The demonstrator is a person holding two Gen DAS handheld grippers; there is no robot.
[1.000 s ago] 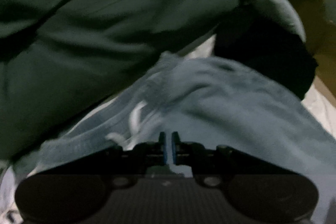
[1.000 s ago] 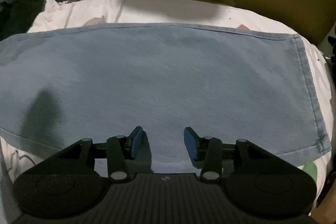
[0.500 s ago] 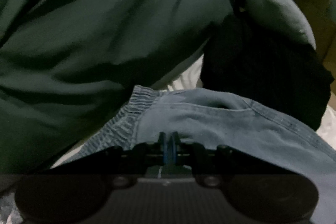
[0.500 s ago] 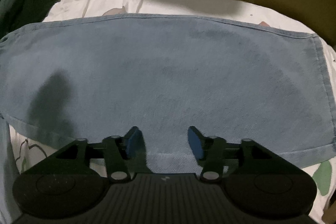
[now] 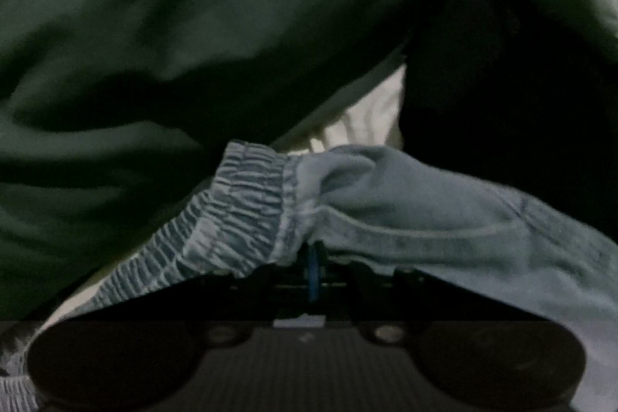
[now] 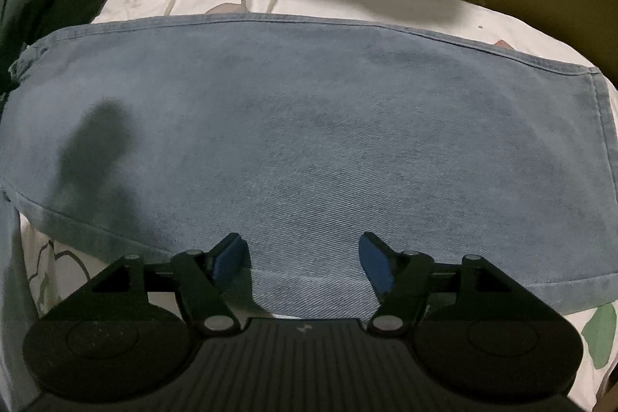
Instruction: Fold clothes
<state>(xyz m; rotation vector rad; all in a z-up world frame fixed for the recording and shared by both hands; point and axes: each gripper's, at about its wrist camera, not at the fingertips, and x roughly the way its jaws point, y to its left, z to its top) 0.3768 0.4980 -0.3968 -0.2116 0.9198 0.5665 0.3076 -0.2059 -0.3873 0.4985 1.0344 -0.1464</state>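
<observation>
Right wrist: claw wider than before

Both tools were matte black. The right gripper had a ribbed body, two round housings, angular linkage arms with silver pivot screws, a small pale logo and blue pads. The left gripper showed the same ribbed black body and blue pads.
</observation>
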